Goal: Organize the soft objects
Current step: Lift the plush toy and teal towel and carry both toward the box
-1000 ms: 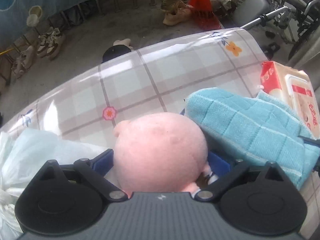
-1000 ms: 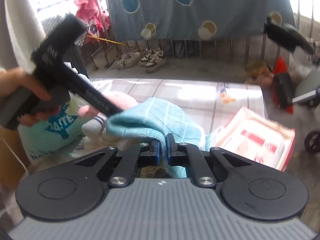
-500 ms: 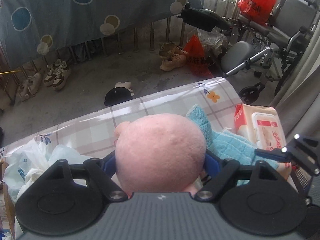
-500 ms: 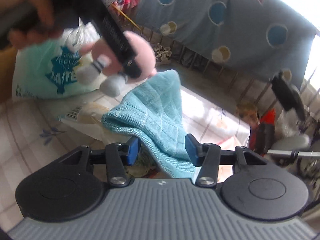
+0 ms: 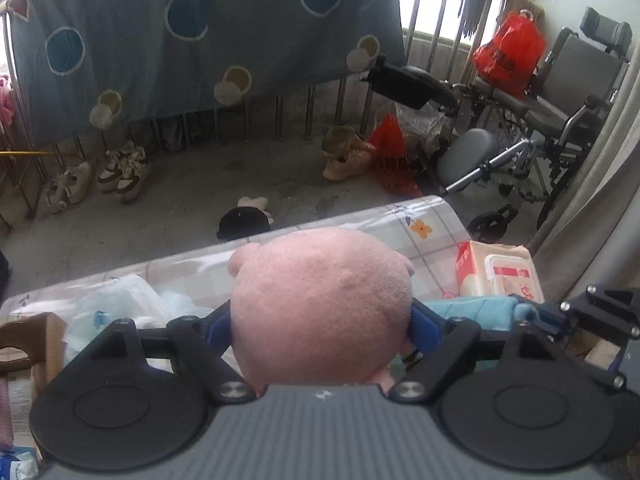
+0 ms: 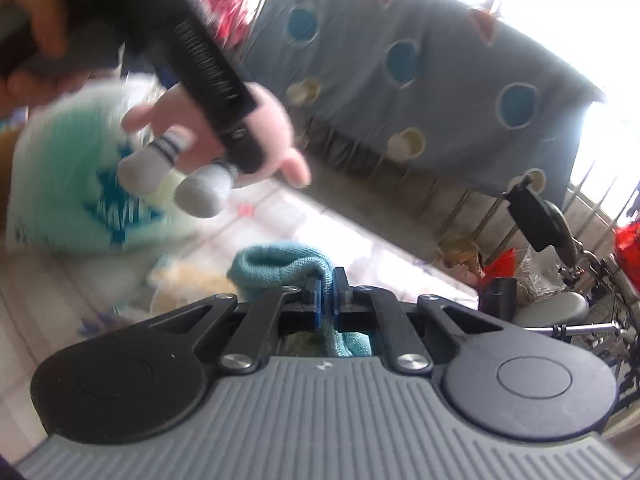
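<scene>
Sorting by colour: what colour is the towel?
Teal towel, clearest in the right wrist view.

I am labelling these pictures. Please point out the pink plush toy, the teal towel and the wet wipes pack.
pink plush toy (image 5: 320, 304), left wrist view, on its round back.
teal towel (image 6: 280, 266), right wrist view, on the bunched fold.
wet wipes pack (image 5: 508, 276), left wrist view, on its white lid.

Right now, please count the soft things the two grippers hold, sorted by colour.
Pink: 1, the plush toy clamped in the left gripper.
Teal: 1, the towel pinched in the right gripper.
Total: 2
</scene>
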{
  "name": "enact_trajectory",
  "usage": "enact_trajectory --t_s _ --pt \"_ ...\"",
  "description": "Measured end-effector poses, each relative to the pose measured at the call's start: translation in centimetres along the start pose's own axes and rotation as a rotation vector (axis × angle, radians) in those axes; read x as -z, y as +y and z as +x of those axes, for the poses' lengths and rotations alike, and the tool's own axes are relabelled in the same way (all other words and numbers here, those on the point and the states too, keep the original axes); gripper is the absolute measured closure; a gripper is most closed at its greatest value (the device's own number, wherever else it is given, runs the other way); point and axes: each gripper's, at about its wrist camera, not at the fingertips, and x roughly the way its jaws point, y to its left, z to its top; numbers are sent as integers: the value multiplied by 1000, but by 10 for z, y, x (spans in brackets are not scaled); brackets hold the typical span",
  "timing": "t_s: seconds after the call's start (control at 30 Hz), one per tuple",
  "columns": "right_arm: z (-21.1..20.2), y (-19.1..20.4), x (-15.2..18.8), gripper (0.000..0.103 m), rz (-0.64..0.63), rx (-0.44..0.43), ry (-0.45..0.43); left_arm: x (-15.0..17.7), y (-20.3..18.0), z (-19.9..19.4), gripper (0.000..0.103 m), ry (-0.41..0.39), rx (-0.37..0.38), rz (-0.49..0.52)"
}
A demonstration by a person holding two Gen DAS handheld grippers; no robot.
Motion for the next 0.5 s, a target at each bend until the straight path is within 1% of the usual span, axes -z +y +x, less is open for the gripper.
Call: enact_trajectory --t_s 0.1,0.2,0.23,0.27,0.3,0.37,0.5 --pt "-25 -18 -17 100 119 16 -26 6 11 -44 17 -61 15 -21" --pt "-47 -32 -39 99 206 -21 -56 17 30 -91 17 -113 9 -46" --pt "-54 -34 -47 99 222 -17 -65 22 39 -106 17 -128 -3 -51" --pt "-64 -34 -53 99 232 1 -94 28 48 -121 17 -138 -20 -53" --pt "-73 -32 -61 99 232 1 -124 34 59 -135 17 -146 -42 -59" --pt "-86 -28 -77 99 253 -22 -164 47 84 -162 17 -153 -86 -83" --pt "-105 -10 -110 99 278 -93 -199 79 139 -201 17 -164 -165 -171"
